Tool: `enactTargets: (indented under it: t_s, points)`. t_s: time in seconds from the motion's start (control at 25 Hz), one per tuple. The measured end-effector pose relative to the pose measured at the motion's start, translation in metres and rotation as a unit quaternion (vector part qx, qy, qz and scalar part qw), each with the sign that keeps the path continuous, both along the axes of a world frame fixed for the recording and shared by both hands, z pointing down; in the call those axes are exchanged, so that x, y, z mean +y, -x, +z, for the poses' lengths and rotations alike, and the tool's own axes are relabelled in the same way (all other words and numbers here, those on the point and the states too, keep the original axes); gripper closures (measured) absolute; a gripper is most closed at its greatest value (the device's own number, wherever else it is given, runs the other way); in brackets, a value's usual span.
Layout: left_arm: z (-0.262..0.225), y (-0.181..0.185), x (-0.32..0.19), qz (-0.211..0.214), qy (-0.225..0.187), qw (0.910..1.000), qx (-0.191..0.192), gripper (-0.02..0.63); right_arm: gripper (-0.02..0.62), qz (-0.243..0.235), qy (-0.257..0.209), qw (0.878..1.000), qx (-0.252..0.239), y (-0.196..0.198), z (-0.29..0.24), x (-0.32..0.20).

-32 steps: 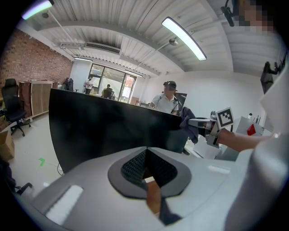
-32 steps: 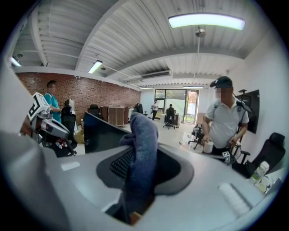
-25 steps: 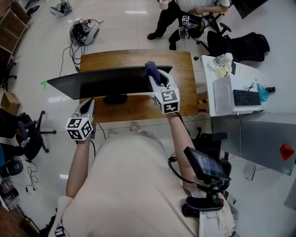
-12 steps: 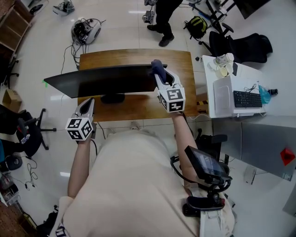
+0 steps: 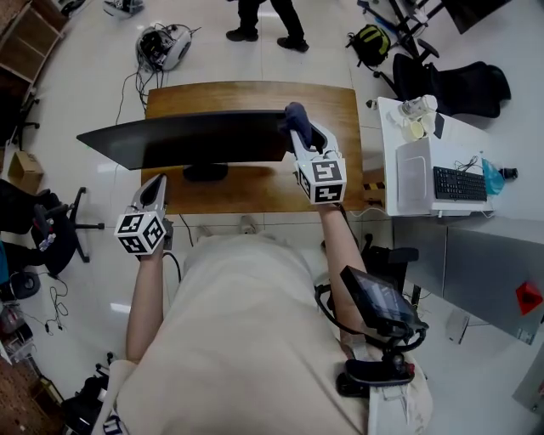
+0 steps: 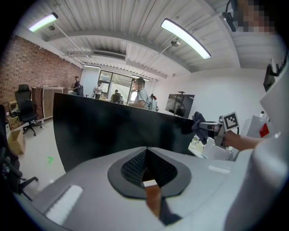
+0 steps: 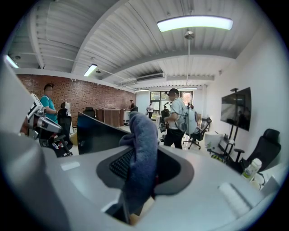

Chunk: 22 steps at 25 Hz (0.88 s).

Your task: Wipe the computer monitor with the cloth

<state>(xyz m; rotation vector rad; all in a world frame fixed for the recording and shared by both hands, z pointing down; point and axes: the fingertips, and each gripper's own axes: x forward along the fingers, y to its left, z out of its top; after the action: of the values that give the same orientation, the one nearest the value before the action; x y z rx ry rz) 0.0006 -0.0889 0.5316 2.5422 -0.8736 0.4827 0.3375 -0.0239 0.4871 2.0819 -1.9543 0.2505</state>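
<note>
A wide black monitor (image 5: 183, 139) stands on a wooden desk (image 5: 331, 106); its dark screen (image 6: 113, 131) fills the left gripper view. My right gripper (image 5: 299, 134) is shut on a blue-grey cloth (image 5: 295, 117) at the monitor's right end. In the right gripper view the cloth (image 7: 142, 158) hangs between the jaws, with the monitor's edge (image 7: 92, 133) just to the left. My left gripper (image 5: 155, 192) is held low in front of the monitor's left part, jaws closed together with nothing between them.
A white side desk (image 5: 425, 161) with a keyboard (image 5: 459, 183) stands at the right. Office chairs (image 5: 450, 81) are behind it. A person (image 5: 263, 17) walks beyond the wooden desk. Cables and gear (image 5: 161, 47) lie on the floor at the far left.
My right gripper with the cloth has slid to the right along the monitor's top, reaching its right end. The person behind the desk has walked leftwards. The left gripper has barely moved.
</note>
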Motion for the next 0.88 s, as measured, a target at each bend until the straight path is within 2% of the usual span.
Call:
enactTargets:
  t_s: [0.36,0.88]
  points:
    - [0.003,0.005,0.003,-0.012,0.003,0.9999,-0.012,0.606,0.480,0.005,0.008,1.000,0.012,0.001,0.029,0.008]
    - [-0.009,0.008,0.003,-0.017,-0.002,0.9995,-0.027,0.606,0.482,0.001,0.094,0.995,-0.019,0.008,0.136,0.018]
